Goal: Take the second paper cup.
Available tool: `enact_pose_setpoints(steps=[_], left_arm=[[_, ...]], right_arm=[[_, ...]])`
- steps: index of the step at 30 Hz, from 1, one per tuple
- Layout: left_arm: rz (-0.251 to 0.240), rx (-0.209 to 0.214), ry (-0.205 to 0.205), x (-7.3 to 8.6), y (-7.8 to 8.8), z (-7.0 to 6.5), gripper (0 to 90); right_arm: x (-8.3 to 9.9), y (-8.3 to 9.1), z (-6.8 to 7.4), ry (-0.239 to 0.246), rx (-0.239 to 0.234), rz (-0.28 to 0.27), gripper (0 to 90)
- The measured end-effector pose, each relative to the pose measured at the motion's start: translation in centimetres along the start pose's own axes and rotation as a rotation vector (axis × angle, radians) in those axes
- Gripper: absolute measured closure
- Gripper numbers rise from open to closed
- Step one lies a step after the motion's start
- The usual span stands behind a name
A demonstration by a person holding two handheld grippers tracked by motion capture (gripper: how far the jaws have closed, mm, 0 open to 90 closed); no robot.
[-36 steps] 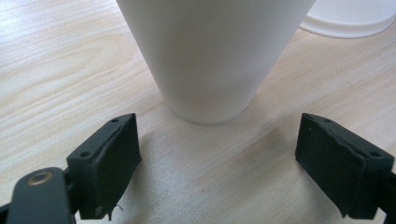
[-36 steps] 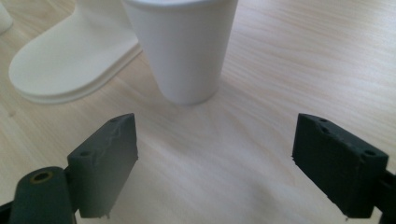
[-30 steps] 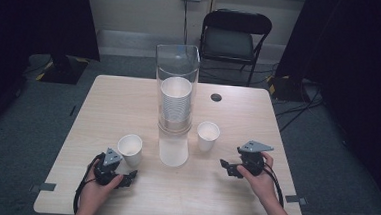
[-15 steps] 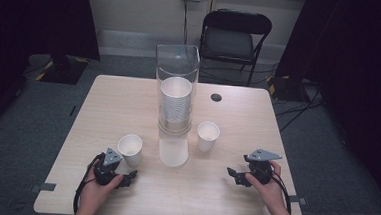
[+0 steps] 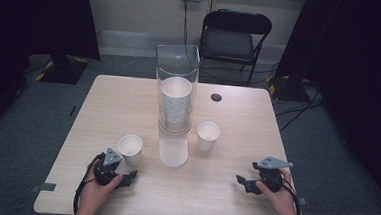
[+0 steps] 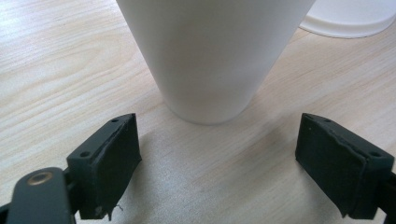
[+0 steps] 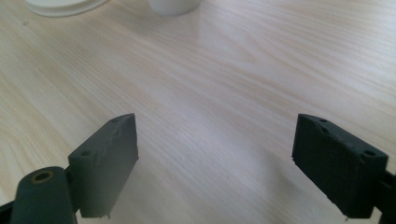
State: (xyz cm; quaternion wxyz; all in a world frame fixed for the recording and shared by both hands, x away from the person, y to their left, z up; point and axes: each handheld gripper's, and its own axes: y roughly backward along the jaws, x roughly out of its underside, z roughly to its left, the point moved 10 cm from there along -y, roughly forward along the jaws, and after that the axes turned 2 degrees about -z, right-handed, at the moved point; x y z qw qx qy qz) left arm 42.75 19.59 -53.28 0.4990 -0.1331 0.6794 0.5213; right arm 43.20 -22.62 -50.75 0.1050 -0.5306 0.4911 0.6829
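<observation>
On the wooden table [image 5: 238,115] a clear tube dispenser [image 5: 177,69] holds a stack of white paper cups [image 5: 174,104] above a white base. One loose cup [image 5: 129,150] stands upright left of the base, another [image 5: 208,135] to its right. My left gripper [image 5: 130,176] rests just in front of the left cup, open. In the left gripper view that cup [image 6: 212,60] rises just beyond the wide-apart jaws of the left gripper [image 6: 217,140]. My right gripper [image 5: 243,184] sits near the front right, open, well short of the right cup [image 7: 173,5]; bare table lies between the jaws of the right gripper [image 7: 215,140].
A black folding chair [image 5: 237,37] stands beyond the far edge. A small dark round hole [image 5: 216,97] sits in the tabletop behind the right cup. The dispenser's white base [image 6: 355,18] lies past the left cup. Dark curtains flank the room.
My right gripper has drawn back toward the near edge and to the right, away from the right cup, with its jaws just as wide. The left gripper and both cups have stayed put.
</observation>
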Motion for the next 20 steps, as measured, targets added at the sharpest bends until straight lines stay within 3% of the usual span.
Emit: enact_pose_setpoints(steps=[10, 15, 20], left_arm=[[0.0, -0.001, 0.001, 0.0, 0.0, 0.0, 13.4], [0.0, 0.0, 0.001, 0.0, 0.0, 0.0, 13.4], [0.001, -0.001, 0.0, 0.0, 0.0, 0.0, 13.4]], right_arm=[[2.5, 1.2, -1.4, -0.035, 0.023, 0.031, 13.9], [3.2, 1.5, -2.0, -0.007, 0.063, 0.046, 13.3], [3.3, 1.6, -2.0, 0.0, 0.06, 0.049, 13.1]])
